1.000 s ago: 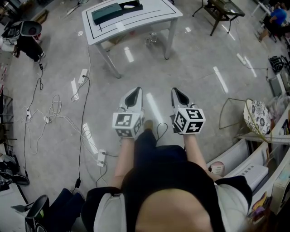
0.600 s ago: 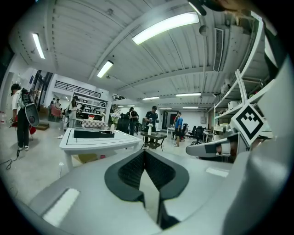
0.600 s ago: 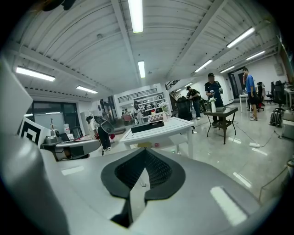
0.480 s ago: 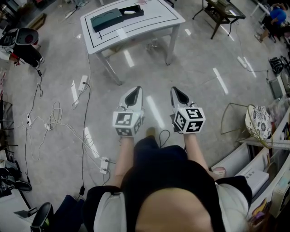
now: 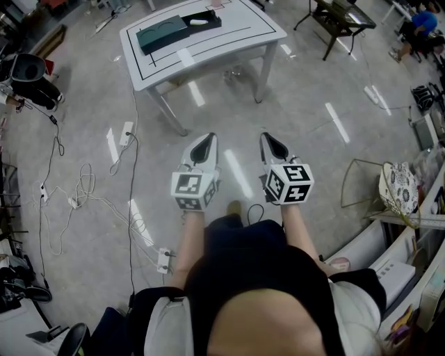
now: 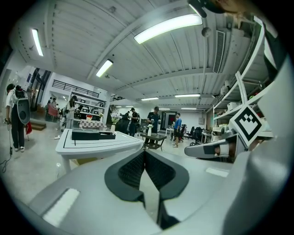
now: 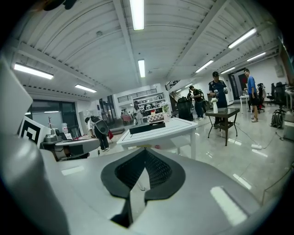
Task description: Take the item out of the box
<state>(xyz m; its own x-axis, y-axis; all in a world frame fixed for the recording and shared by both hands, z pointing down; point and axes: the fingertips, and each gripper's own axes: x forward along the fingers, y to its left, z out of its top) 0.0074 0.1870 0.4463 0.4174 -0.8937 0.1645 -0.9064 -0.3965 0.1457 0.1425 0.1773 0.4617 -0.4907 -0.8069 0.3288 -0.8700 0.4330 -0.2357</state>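
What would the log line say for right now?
left claw: shut, empty | right claw: shut, empty | box: on table, not reached yet

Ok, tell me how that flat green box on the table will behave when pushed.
The green box looks flat and low, so it probably won't tip; on the smooth white table it would likely slide. Straight edges suggest stiff walls; weight unclear.

White cables point(image 5: 72, 202) sprawl across the grey floor point(image 5: 313, 160).

White table point(image 5: 243, 31): teal box point(image 5: 162, 32), black box point(image 5: 201, 19) side by side.
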